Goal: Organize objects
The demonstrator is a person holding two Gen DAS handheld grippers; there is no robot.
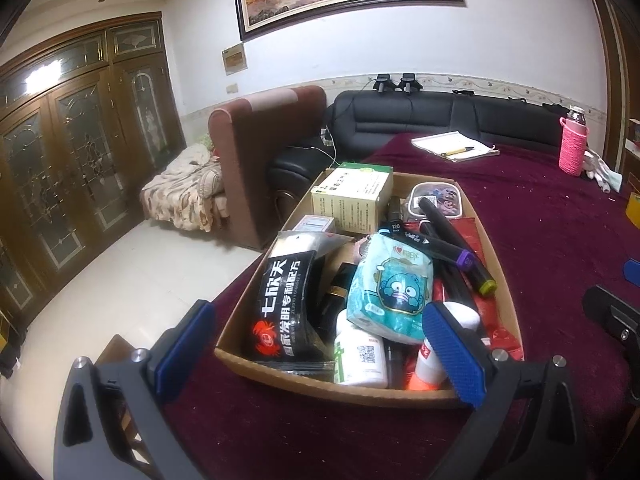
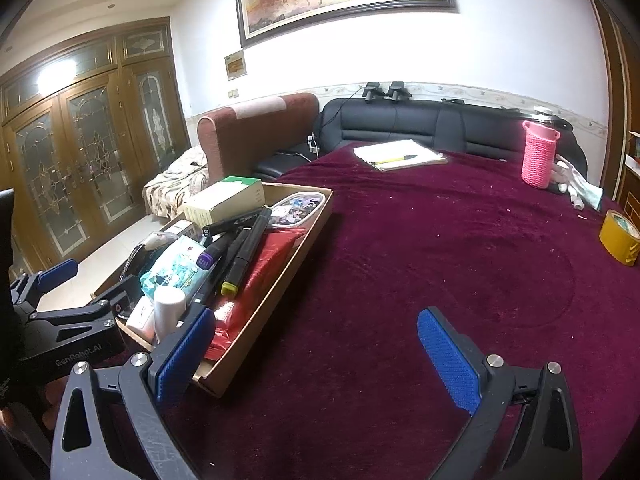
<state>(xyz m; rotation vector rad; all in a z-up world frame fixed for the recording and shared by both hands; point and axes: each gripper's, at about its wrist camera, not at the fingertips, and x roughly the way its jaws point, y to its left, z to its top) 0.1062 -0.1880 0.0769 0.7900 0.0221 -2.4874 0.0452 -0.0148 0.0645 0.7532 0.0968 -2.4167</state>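
Blue ribbed pads on black jaws fill the bottom of both views: the left gripper [image 1: 320,354] stands spread wide and empty, straddling the near end of the shallow brown cardboard tray [image 1: 502,280], and the right gripper [image 2: 318,356] is equally wide and empty, over the bare dark red velvet tablecloth [image 2: 420,260] just to the tray's right.

The tray sits at the table's left edge and is heaped. A teal cartoon-printed tissue pack [image 1: 390,284] lies on top of a white plastic pill bottle [image 1: 360,354] and a black foil pouch with white lettering [image 1: 286,300]. Black marker pens, one with a purple band and yellow-green cap [image 1: 460,258], lie crossed over a red packet, and a pale green-topped carton [image 1: 354,196] stands at the far end.

The risk is in that loose pile. Closing on the soft tissue pack could squash it or drag the markers, which would likely roll. A push against the near wall might slide the tray towards the table edge and the floor.

Both tools point forward and slightly downward, held side by side, the left one lower and nearer the tray
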